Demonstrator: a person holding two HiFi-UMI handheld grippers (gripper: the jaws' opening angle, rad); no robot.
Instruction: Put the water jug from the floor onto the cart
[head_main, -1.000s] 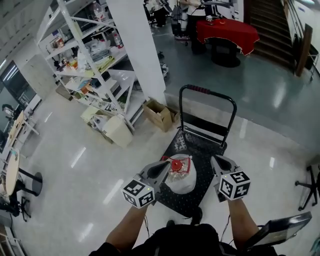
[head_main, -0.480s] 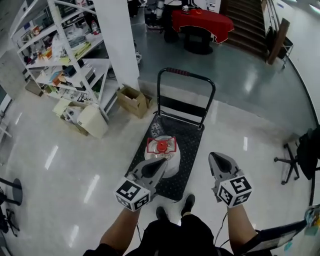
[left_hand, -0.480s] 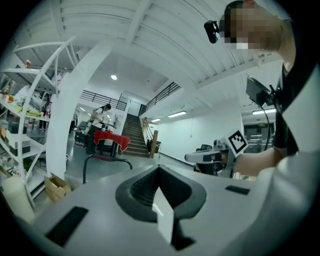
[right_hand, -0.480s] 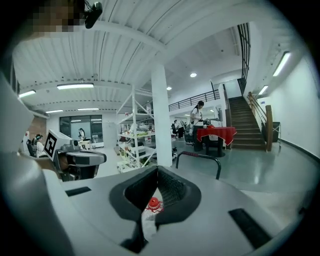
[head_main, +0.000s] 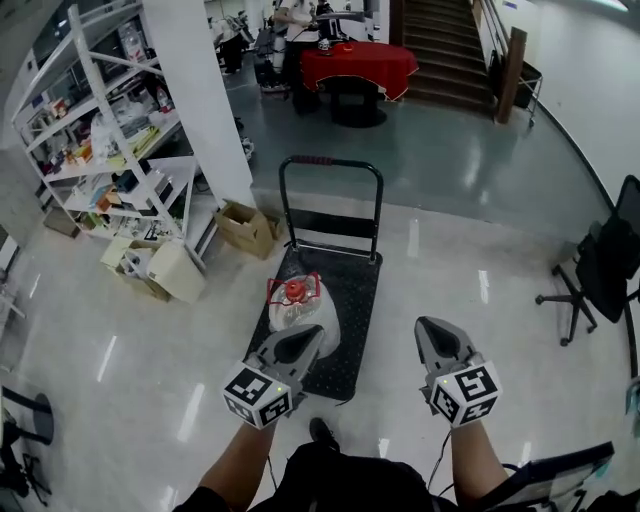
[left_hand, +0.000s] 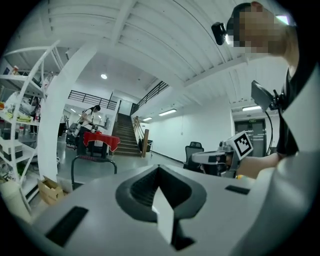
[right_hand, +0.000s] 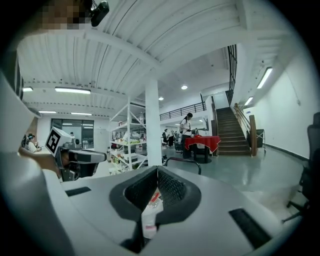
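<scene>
The water jug (head_main: 298, 312), clear with a red cap, stands on the black cart deck (head_main: 355, 290) near its front end. In the head view my left gripper (head_main: 308, 336) is shut and empty, with its tip just in front of the jug and apart from it. My right gripper (head_main: 432, 326) is also shut and empty, over the floor to the right of the cart. The right gripper view shows a piece of the jug (right_hand: 152, 202) through the notch of its closed jaws, with the cart handle (right_hand: 182, 161) beyond. The left gripper view catches the cart handle (left_hand: 92, 160) at the left.
White shelving (head_main: 110, 130) and a white pillar (head_main: 205, 90) stand at the left, with a cardboard box (head_main: 248, 228) and more boxes on the floor beside the cart. A red-clothed table (head_main: 357, 62) and stairs (head_main: 440, 50) lie beyond. A black office chair (head_main: 600, 270) is at the right.
Both grippers have pulled back from the jug, which stays on the cart. The view has backed away, so the cart lies farther ahead and the chair has come into sight.
</scene>
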